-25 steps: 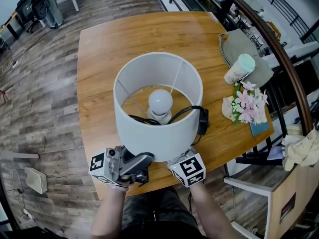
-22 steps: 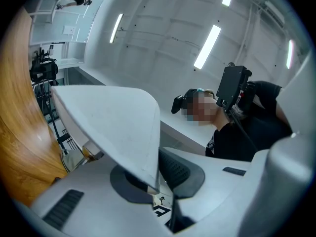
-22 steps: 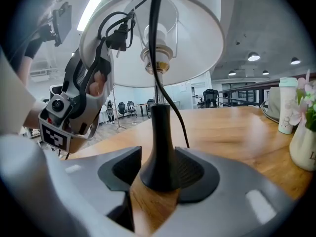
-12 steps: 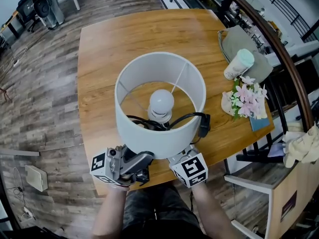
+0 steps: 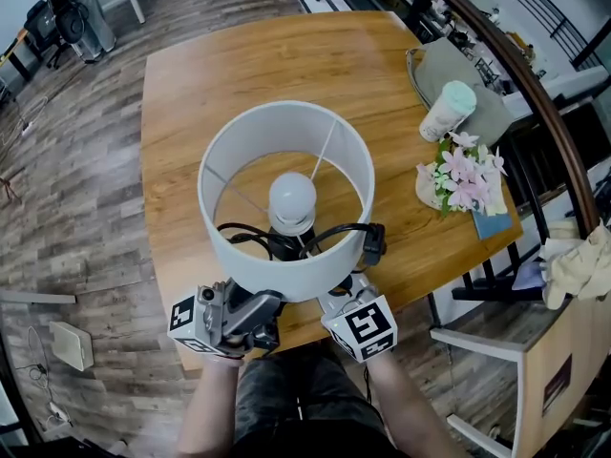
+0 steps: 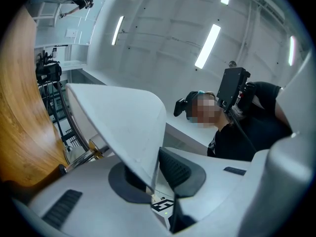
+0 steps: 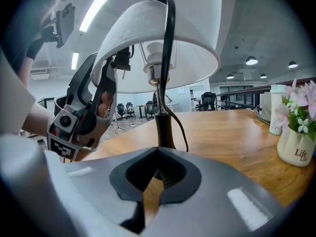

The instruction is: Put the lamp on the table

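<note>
Left gripper (image 6: 156, 175): claw is opening, with the near rim of the white shade (image 6: 118, 127) between the pads. The rim lies against one pad and a thin gap shows at the other, so it looks like a release rather than a pinch. The lamp (image 5: 291, 202) sits upright toward the near edge of the wooden table (image 5: 239, 65), just beyond both grippers. Its black cord (image 5: 334, 229) is looped inside the shade and hangs over the rim on the right side. Right gripper (image 7: 157, 168): claw pressed together with nothing in it. The dark stem (image 7: 164, 130) stands just past the tips and is not touched. The foot of the lamp is hidden behind that claw, but the stem runs straight down to table level and the shade sits level, so the lamp is most likely already bearing on the table. Far right are a cup (image 5: 446, 111) and a pot of flowers (image 5: 460, 172), well apart from the lamp. Progress: placement looks done. What's left is for the left claw to clear the shade rim and for both grippers to back off without tipping the lamp toward the table edge.
</note>
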Demonstrator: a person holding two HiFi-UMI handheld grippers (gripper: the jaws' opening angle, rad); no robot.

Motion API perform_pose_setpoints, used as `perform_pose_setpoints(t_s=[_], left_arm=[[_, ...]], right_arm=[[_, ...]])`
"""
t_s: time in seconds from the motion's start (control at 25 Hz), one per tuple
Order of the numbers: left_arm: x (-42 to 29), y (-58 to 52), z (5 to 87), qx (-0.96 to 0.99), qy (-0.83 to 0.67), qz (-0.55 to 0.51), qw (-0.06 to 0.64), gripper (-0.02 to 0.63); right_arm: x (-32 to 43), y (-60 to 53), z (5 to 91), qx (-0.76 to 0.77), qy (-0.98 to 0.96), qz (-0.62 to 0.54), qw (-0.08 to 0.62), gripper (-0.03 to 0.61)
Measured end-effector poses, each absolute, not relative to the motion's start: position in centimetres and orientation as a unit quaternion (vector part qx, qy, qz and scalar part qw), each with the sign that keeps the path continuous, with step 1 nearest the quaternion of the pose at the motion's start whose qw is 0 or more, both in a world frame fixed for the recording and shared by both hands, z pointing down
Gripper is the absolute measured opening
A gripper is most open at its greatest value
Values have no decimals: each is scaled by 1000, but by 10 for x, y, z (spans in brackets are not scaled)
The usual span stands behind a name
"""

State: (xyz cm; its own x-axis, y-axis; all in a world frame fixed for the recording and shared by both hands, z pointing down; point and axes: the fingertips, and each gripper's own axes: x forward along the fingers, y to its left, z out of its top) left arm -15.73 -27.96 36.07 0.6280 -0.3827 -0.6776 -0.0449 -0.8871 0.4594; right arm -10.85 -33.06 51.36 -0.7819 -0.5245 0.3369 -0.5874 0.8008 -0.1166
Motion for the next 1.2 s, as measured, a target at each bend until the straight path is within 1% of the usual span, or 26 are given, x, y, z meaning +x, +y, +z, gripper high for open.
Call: perform_pose_setpoints(t_s=[0.28,0.44,0.56,0.84,1.2], left_arm=[[-157,-280,361,879,-137,-412,200,60],[-159,-282,366,879,-168,-401,198,106],[-159,-283,371,879,-182,-393,198,123],[-148,-277,390,889,-204,-352,208,145],[-134,-271,421,900,-239,-292,219,144]], right_arm=[[-108,-319,507,286,-942,103,145,8],[-105,-314,508,283,-942,101,147,8],[-104,-313,506,282,-943,100,144,8],[-98,-305,514,276,-943,106,152,8],[-91,-299,515,279,-943,107,145,8]])
